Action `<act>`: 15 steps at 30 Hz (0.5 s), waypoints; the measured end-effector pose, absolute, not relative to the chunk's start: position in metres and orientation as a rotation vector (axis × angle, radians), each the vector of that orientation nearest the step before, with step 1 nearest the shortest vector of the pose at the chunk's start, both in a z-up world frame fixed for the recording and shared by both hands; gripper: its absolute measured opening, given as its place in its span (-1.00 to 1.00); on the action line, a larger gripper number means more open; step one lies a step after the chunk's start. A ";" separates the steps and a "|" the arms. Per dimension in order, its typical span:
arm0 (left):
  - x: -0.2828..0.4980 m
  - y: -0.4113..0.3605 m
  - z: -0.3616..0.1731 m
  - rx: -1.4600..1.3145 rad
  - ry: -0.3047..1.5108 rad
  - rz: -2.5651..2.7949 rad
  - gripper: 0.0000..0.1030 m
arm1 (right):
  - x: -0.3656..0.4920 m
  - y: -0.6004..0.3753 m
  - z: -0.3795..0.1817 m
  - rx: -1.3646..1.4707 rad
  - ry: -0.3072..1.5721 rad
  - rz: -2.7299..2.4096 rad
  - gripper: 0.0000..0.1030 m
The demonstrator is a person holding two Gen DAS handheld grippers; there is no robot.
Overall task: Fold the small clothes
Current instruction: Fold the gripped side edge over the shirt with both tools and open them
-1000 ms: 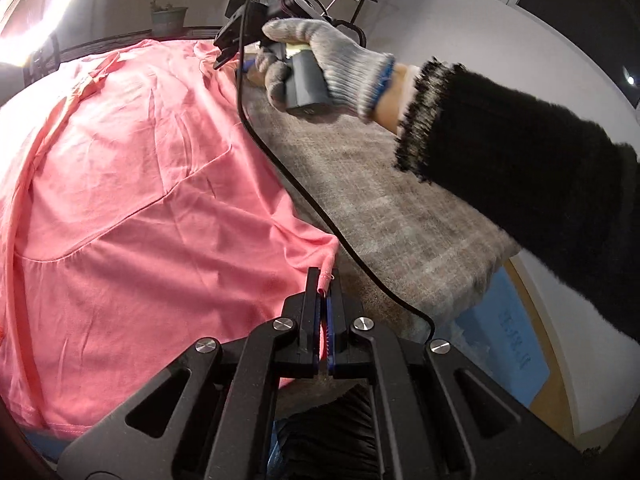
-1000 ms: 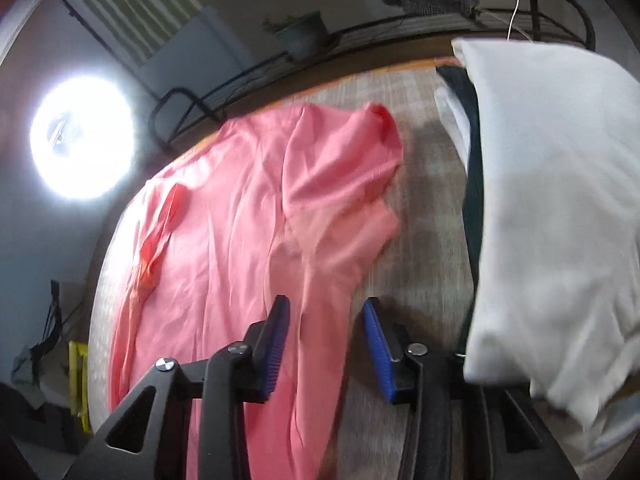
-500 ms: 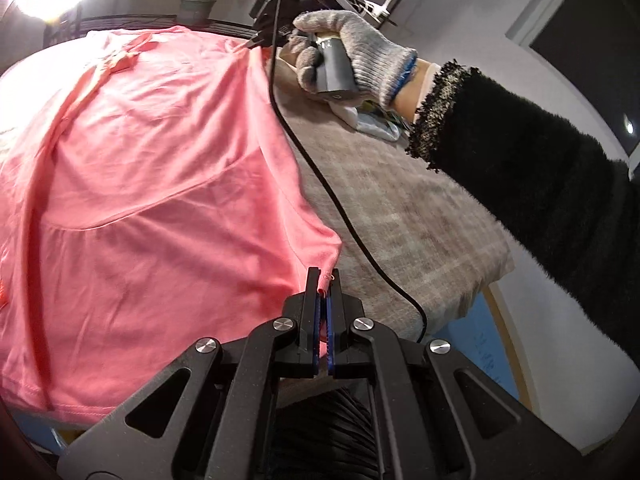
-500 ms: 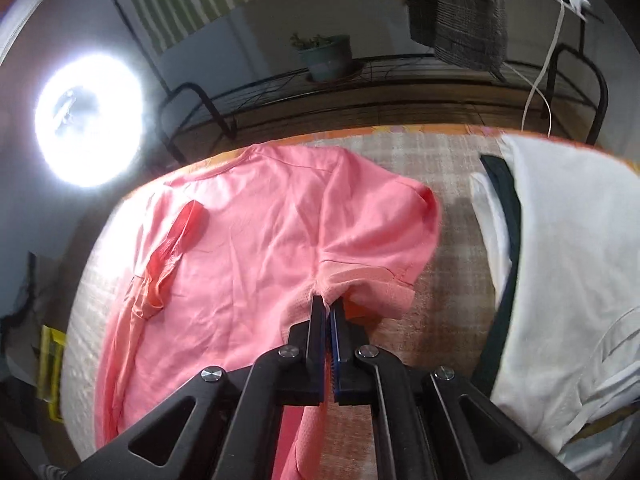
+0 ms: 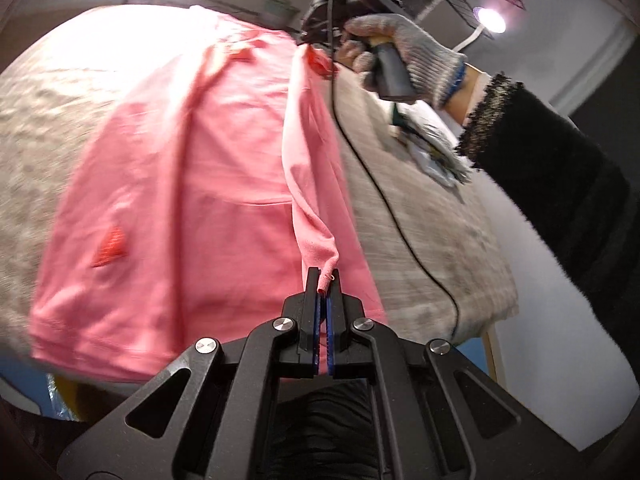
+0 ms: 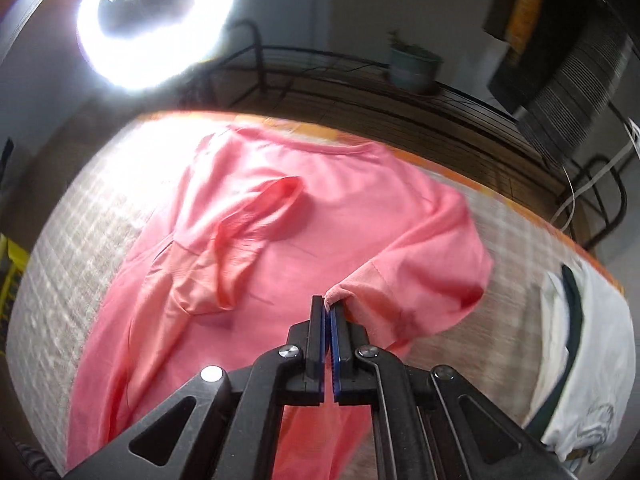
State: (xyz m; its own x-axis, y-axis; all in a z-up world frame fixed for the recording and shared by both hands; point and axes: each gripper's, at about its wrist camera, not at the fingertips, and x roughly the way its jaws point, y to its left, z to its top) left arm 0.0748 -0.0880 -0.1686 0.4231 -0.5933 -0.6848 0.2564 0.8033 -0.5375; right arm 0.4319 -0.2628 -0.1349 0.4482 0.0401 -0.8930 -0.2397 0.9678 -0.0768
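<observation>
The pink shirt [image 5: 192,184] lies across the bench [image 5: 432,216], its right edge now lifted and drawn leftward over the body, unlike a second ago. Left tongs [image 5: 322,286] clamp the hem corner; right tongs [image 6: 330,308], just closed, pinch the sleeve [image 6: 400,280].

A shirt [image 6: 320,216] is lying across the middle of the counter [image 6: 80,240], with one edge lifted between two tools. The left tool [image 5: 323,280] is sitting at bottom centre, the right tool [image 5: 316,36] at upper centre. A pile of clothes [image 6: 592,344] is lying at the right.
</observation>
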 end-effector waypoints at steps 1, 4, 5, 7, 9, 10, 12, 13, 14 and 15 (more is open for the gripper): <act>0.075 -0.082 -0.171 -0.381 1.004 -0.531 -1.00 | 0.435 -0.253 -0.141 -0.214 1.106 0.176 -1.00; 0.081 -0.067 -0.181 -0.389 1.031 -0.493 -1.00 | 0.443 -0.238 -0.155 -0.215 1.131 0.176 -1.00; 0.083 -0.065 -0.184 -0.386 1.042 -0.489 -1.00 | 0.445 -0.235 -0.161 -0.212 1.139 0.177 -1.00; 0.085 -0.064 -0.190 -0.373 1.067 -0.480 -1.00 | 0.450 -0.232 -0.172 -0.194 1.167 0.199 -0.94; 0.087 -0.061 -0.191 -0.378 1.083 -0.479 -1.00 | 0.451 -0.232 -0.179 -0.155 1.204 0.238 -0.63; 0.086 -0.059 -0.189 -0.382 1.078 -0.481 -1.00 | 0.450 -0.235 -0.178 -0.129 1.206 0.258 -0.53; 0.084 -0.052 -0.180 -0.368 1.051 -0.495 -1.00 | 0.442 -0.250 -0.166 -0.039 1.182 0.328 -0.42; 0.083 -0.050 -0.175 -0.356 1.039 -0.504 -1.00 | 0.435 -0.266 -0.156 0.029 1.159 0.371 -0.41; 0.084 -0.047 -0.170 -0.350 1.027 -0.512 -1.00 | 0.430 -0.279 -0.148 0.083 1.133 0.390 -0.34; 0.083 -0.045 -0.163 -0.345 1.012 -0.519 -1.00 | 0.425 -0.300 -0.138 0.147 1.097 0.387 -0.24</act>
State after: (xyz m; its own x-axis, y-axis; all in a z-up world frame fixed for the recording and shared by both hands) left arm 0.0829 -0.0449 -0.1634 0.4258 -0.5602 -0.7105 0.2507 0.8276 -0.5023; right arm 0.4250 -0.2998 -0.1379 0.3975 0.3761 -0.8370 -0.2328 0.9236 0.3044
